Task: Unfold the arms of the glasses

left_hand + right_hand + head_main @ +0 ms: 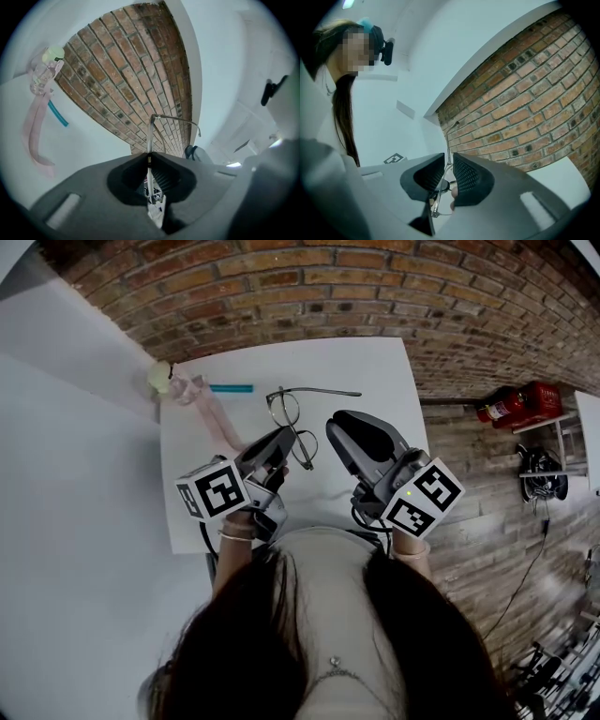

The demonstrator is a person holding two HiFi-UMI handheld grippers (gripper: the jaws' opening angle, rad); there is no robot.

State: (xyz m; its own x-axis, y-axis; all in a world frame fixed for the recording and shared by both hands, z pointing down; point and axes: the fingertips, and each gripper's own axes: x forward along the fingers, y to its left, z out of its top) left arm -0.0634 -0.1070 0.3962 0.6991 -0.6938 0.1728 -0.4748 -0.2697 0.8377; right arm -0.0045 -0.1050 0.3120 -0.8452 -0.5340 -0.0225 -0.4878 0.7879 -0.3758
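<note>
Glasses (286, 409) hang above the tabletop (375, 371), rim pinched in the left tool (281, 444); the right tool (361, 439), jaws slightly spread, sits just beside them. Swinging an arm out could twist the thin frame from that narrow pinch, or strain the hinge.
</note>
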